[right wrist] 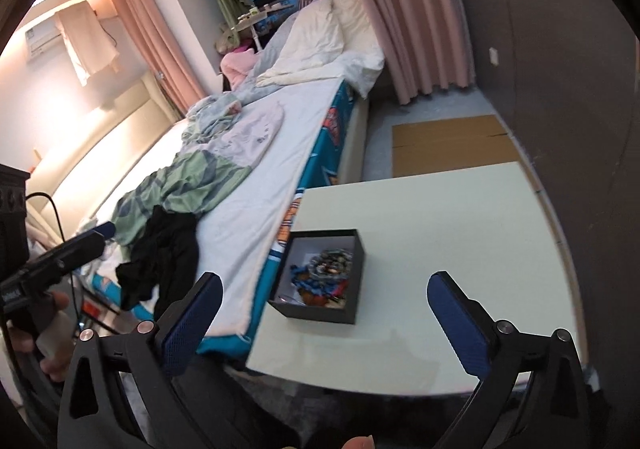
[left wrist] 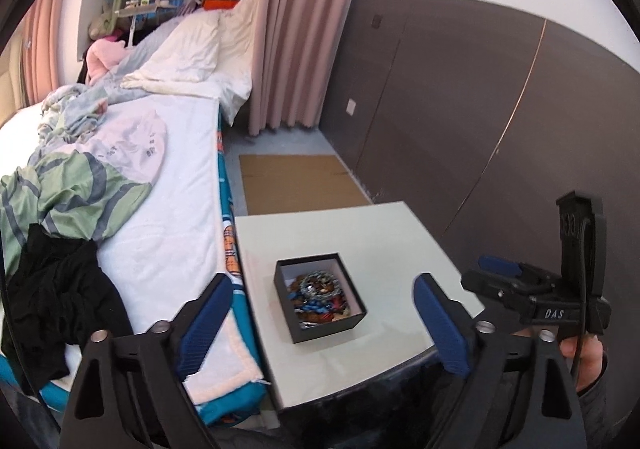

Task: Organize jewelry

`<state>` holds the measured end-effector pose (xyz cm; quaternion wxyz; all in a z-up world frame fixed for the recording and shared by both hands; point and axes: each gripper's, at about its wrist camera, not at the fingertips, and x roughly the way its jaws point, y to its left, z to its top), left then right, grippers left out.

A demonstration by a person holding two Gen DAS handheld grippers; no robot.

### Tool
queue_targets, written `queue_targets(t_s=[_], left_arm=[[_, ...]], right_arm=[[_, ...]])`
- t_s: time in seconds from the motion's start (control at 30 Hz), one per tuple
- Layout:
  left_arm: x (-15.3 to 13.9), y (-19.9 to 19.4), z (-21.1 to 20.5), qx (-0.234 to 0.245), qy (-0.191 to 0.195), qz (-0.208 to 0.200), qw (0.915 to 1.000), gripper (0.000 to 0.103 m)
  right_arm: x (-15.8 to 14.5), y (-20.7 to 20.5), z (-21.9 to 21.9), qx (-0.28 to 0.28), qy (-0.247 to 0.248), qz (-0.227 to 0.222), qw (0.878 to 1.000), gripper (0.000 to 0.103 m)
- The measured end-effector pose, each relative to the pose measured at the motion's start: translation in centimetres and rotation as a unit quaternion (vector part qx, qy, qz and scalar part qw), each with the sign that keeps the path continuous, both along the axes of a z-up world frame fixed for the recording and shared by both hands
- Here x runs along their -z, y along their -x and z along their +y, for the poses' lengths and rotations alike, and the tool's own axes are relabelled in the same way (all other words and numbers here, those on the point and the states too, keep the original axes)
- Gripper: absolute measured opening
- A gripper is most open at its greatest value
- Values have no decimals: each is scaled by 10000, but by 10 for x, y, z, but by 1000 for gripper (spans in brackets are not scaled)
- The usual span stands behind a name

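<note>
A small black open box (left wrist: 320,299) (right wrist: 320,277) stands on a pale square table (left wrist: 360,233) (right wrist: 440,217) beside the bed. It holds a tangled pile of bead bracelets and other jewelry (left wrist: 318,295) (right wrist: 326,273). My left gripper (left wrist: 322,323) is open and empty, held above the table's near edge with the box between its blue pads. My right gripper (right wrist: 326,323) is open and empty, just short of the box. The right gripper also shows at the right of the left wrist view (left wrist: 504,275), and the left gripper at the left of the right wrist view (right wrist: 100,233).
A bed (left wrist: 160,209) (right wrist: 248,177) with crumpled clothes and bedding runs along the table's left side. Flat cardboard (left wrist: 300,181) (right wrist: 452,145) lies on the floor behind the table. A dark panelled wall (left wrist: 460,109) stands to the right.
</note>
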<state>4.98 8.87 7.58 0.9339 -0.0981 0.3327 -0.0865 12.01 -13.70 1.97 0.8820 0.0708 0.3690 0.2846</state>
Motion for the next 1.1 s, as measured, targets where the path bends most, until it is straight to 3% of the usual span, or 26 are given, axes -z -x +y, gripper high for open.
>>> queue_targets(t_s=[0.2, 0.3, 0.5, 0.63, 0.87, 1.0, 1.1], left_arm=[[-11, 24, -17, -50, -46, -320, 9995, 99], [-19, 40, -32, -71, -247, -564, 9981, 102], [-31, 69, -52, -148, -428, -943, 9945, 102], [-32, 84, -60, -248, -576, -992, 9931, 102], [-29, 105, -65, -389, -470, -1205, 9908, 102], [-26, 118, -61, -706, -421, -1353, 9874, 102], [-22, 123, -62, -820, -550, -1367, 9857, 102]], right_arm=[[-16, 32, -35, 288, -156, -221, 9992, 103], [-25, 51, -51, 422, -277, -437, 9978, 103], [-40, 83, -63, 641, 169, -833, 9943, 103], [-45, 103, -70, 700, 388, -1040, 9914, 103], [-43, 126, -85, 682, 266, -1102, 9912, 103], [-41, 138, -95, 782, 156, -1166, 9900, 103], [-39, 144, -95, 789, 123, -1252, 9889, 103]])
